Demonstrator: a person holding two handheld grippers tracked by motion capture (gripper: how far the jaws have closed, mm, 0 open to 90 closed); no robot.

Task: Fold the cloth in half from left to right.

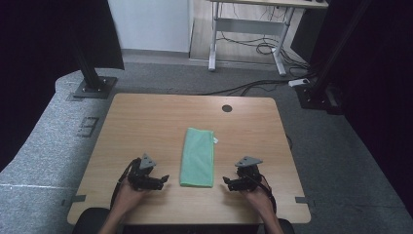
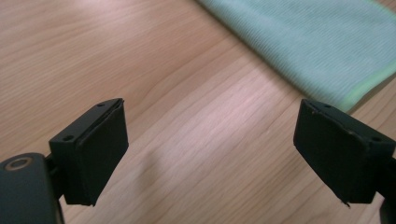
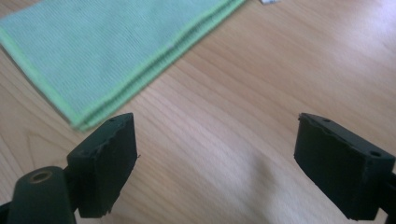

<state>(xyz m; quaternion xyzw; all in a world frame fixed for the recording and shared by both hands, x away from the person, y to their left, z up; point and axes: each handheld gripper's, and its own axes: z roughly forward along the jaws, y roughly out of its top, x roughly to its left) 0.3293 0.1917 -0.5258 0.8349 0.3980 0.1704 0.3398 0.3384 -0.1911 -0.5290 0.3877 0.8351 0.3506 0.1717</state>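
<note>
Two hand-held grippers at the near bench edge: left hand-held gripper (image 1: 165,179) and right hand-held gripper (image 1: 226,181), each with jaws spread wide over bare wood, nothing between them. One green cloth (image 1: 197,157) between them: folded into a long strip, lighter green edging, small white tag (image 1: 215,141), writing unreadable. One wooden bench (image 1: 146,122).

cloths: 1 (image 1: 197,157) | claws: 2 (image 1: 165,179) (image 1: 226,180) | tables: 1 (image 1: 146,117)
</note>
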